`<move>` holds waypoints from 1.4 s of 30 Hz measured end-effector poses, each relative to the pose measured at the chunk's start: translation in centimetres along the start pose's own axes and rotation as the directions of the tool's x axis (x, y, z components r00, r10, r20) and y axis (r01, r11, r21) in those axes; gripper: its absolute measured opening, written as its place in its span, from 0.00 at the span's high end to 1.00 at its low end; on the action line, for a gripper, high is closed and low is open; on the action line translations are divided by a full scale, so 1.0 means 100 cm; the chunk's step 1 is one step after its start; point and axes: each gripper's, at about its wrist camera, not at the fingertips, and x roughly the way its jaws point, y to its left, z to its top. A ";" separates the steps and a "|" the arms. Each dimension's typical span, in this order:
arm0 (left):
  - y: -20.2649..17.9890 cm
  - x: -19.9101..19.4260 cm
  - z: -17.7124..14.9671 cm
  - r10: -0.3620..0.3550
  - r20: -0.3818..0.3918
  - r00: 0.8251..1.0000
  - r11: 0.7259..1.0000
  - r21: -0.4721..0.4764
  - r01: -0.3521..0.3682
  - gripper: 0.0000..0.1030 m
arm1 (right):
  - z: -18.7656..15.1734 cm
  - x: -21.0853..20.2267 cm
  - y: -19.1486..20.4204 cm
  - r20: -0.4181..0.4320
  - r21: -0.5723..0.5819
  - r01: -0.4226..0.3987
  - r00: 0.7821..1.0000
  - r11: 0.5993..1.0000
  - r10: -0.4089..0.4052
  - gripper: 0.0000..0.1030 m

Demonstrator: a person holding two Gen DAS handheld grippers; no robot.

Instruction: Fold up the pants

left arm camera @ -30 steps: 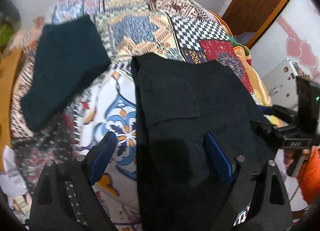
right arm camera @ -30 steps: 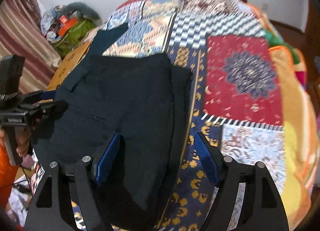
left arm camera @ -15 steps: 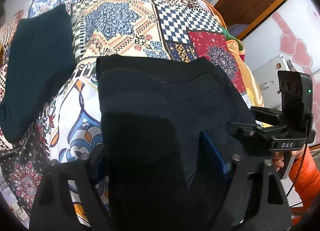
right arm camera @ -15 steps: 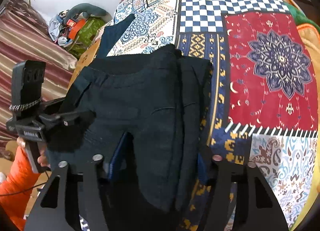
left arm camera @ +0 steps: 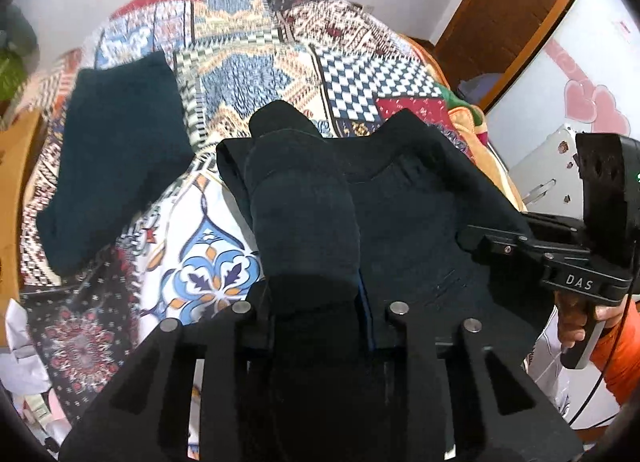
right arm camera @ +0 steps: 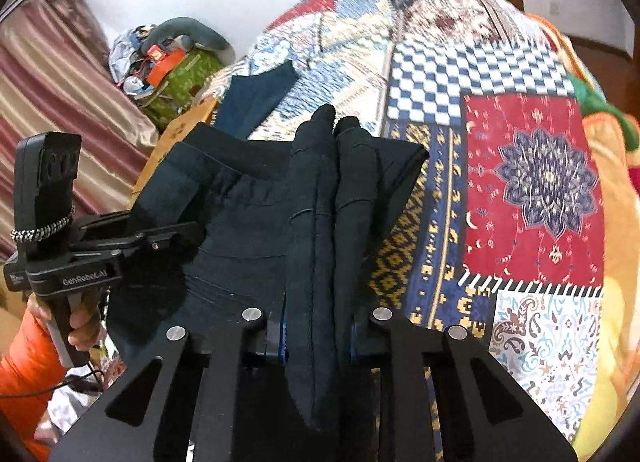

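Both ends pinched and lifted off the patchwork bedspread (right arm camera: pixel 532 189): left gripper (left arm camera: pixel 316 302) clamped on a bunched handful of the black pants (left arm camera: pixel 400 197), right gripper (right arm camera: pixel 316 322) likewise. Thick uneven wads, so risk of layers slipping free and skewing the fold.

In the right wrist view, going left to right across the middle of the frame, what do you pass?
Striped curtain → left gripper → black pants, a bunched fold pinched in the right gripper → blue and gold patterned strip → red medallion patch → orange blanket edge.
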 end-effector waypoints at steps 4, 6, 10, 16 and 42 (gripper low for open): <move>0.000 -0.033 -0.004 0.014 0.073 0.997 1.000 0.010 -0.015 0.72 | 0.008 -0.015 0.022 0.050 -0.058 0.006 0.999 0.998 -0.003 0.83; 0.002 -0.051 -0.002 0.026 0.118 0.993 1.000 0.010 -0.028 0.72 | 0.015 -0.023 0.033 0.078 -0.086 0.003 0.997 0.996 0.003 0.83; 0.011 -0.089 0.002 0.054 0.209 0.977 0.999 -0.002 -0.055 0.72 | 0.032 -0.035 0.061 0.141 -0.143 0.004 0.990 0.990 0.016 0.83; 0.034 -0.130 0.013 0.116 0.326 0.938 0.993 -0.020 -0.115 0.72 | 0.056 -0.037 0.098 0.194 -0.222 0.019 0.981 0.975 0.026 0.83; 0.282 -0.014 0.092 0.294 0.273 0.916 0.927 -0.314 -0.204 0.72 | 0.196 0.185 0.157 0.050 -0.295 -0.014 0.998 0.955 0.030 0.83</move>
